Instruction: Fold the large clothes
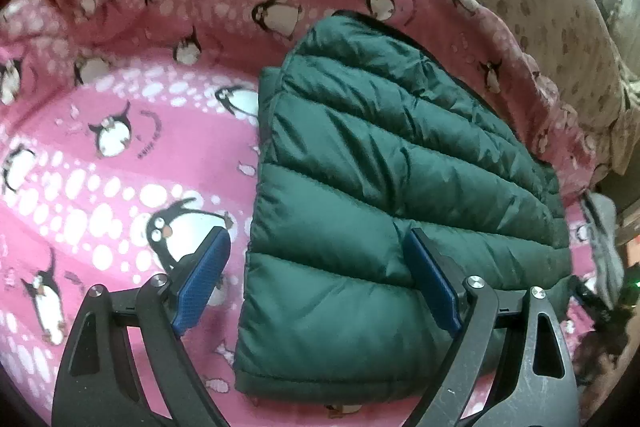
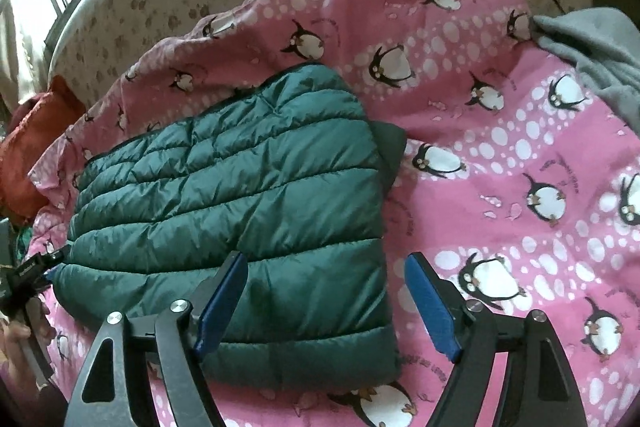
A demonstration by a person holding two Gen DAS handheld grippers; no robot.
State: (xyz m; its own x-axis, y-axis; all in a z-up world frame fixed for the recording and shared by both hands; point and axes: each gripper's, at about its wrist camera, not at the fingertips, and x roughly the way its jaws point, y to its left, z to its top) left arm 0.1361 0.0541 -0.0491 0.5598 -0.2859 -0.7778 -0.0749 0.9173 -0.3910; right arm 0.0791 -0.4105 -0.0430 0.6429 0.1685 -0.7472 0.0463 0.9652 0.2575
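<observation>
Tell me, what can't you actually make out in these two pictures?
- Green puffer jacket: folded, so sleeves, zip and underside are hidden in both views.
- Gray fabric: cut off by the right wrist view's edge; what kind of thing it is stays unclear.
- Orange-red item: mostly outside the right wrist view's left edge.
- Dark object: blurred at the right wrist view's left edge.

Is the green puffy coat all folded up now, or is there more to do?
Nearly done, it looks. The green puffy coat already lies folded into a neat block on the pink penguin blanket. Nothing is in hand: the left gripper and right gripper are both open. Only a dark flap poking out may need tucking.
</observation>
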